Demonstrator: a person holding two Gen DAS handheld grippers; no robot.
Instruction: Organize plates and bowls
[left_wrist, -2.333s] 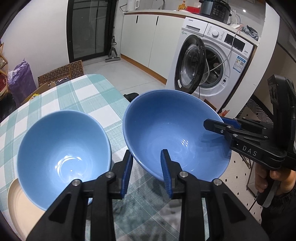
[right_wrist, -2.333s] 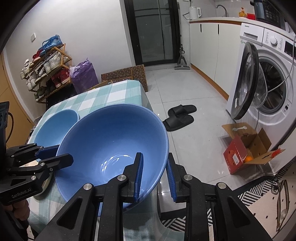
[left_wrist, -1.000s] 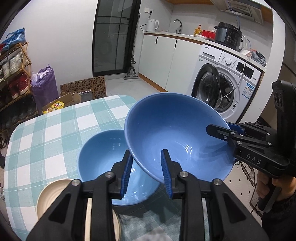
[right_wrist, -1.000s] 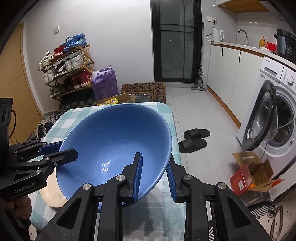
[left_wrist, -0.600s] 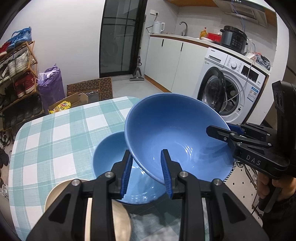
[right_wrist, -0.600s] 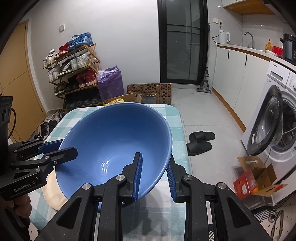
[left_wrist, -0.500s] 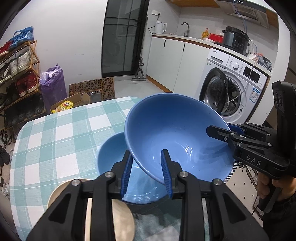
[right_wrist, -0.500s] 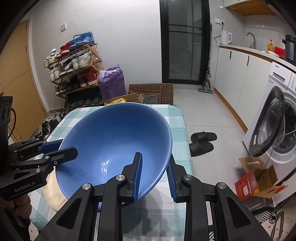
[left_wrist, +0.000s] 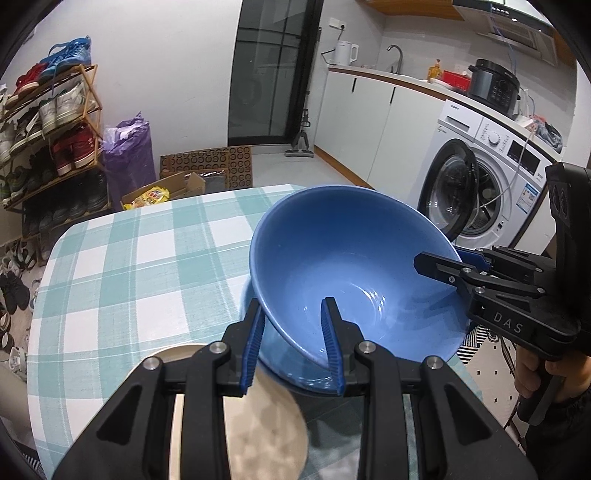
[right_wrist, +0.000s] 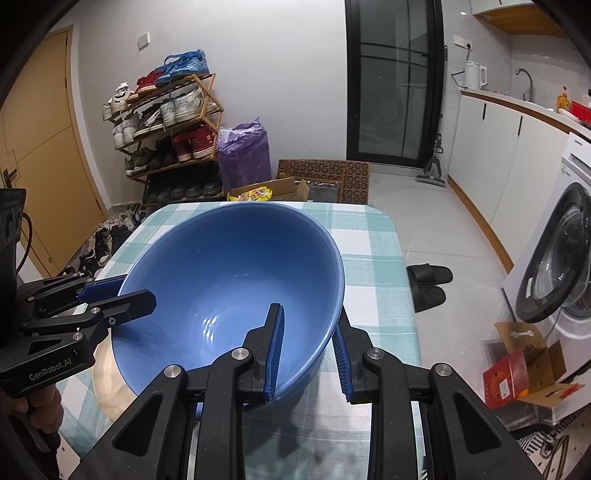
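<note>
A large blue bowl (left_wrist: 354, 258) hangs tilted above the checked table (left_wrist: 129, 277), held at two sides of its rim. My left gripper (left_wrist: 291, 303) is shut on the near rim, one pad inside and one outside. From the right, my right gripper (left_wrist: 443, 256) is shut on the opposite rim. In the right wrist view the same bowl (right_wrist: 229, 273) fills the middle, with my right gripper (right_wrist: 308, 314) on its rim and my left gripper (right_wrist: 122, 291) clamped at the left. A smaller blue bowl (left_wrist: 246, 295) lies underneath, mostly hidden. A beige plate (left_wrist: 258, 424) sits beside it.
The table's right edge (right_wrist: 402, 280) drops to the floor, where slippers (right_wrist: 428, 284) lie. A washing machine (left_wrist: 480, 177) with its door open stands to the right. A shoe rack (right_wrist: 166, 122), a purple bag (right_wrist: 243, 155) and cardboard boxes (right_wrist: 280, 192) stand beyond the table.
Both grippers have carried the large bowl leftward over the table. It now covers most of the smaller bowl, which showed more before. Neither grip has changed.
</note>
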